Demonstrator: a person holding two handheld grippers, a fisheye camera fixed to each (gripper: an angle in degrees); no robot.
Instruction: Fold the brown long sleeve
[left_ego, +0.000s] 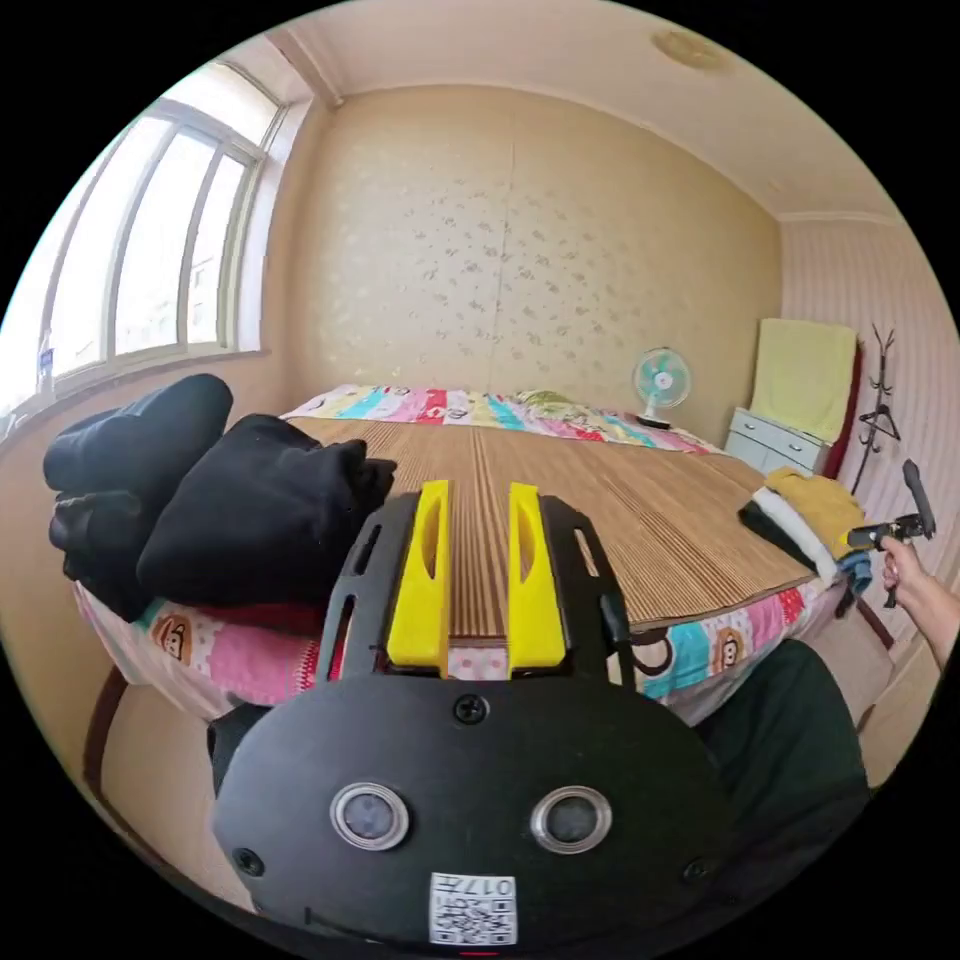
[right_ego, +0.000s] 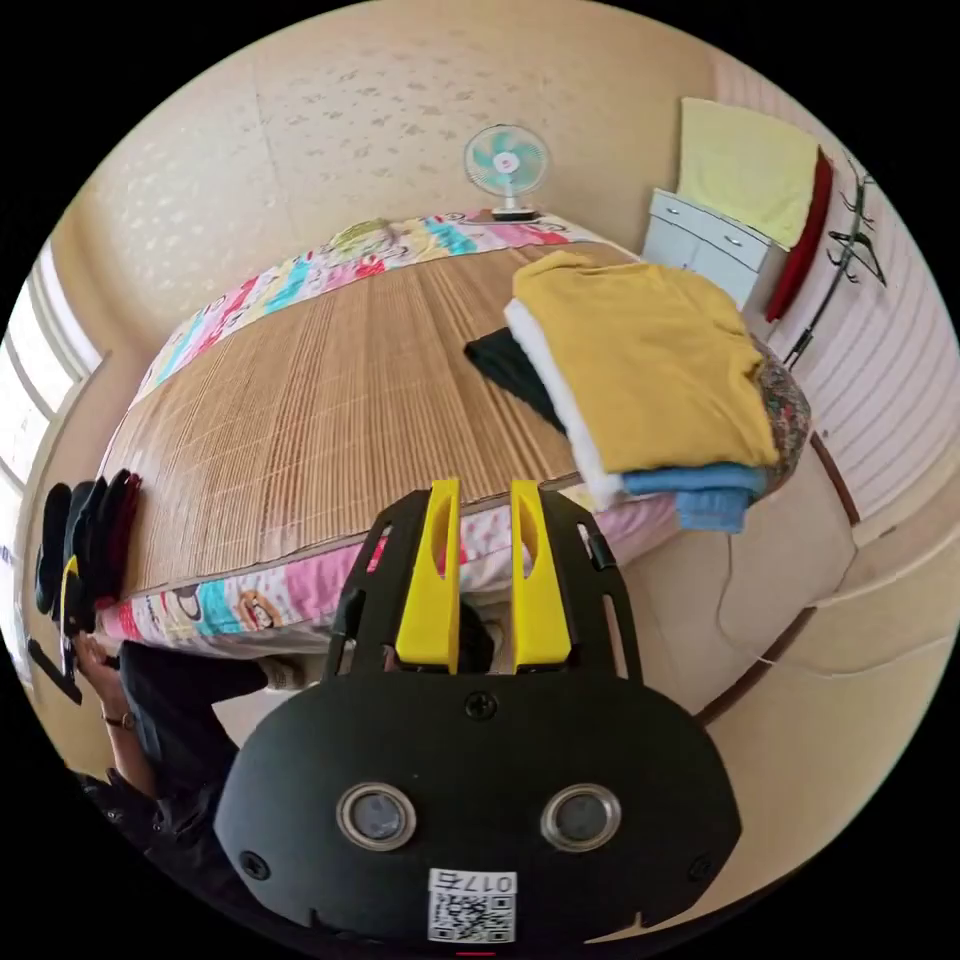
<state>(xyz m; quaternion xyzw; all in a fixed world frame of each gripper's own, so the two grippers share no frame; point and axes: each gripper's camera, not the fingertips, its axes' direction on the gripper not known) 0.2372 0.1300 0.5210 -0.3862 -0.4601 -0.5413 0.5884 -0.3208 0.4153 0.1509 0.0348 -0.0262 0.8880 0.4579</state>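
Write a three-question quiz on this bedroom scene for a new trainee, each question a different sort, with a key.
1. True or false: the left gripper is clamped on a garment.
2. Multiple choice: which garment lies on top of the folded stack at the corner of the bed? A) a black one B) a yellow one C) a red one
3. Fill in: on the far edge of the bed, by the wall, stands a small ____.

Key
1. False: its yellow jaws stand apart with nothing between them, as do those of the right gripper.
2. B: the yellow shirt tops the stack.
3. fan
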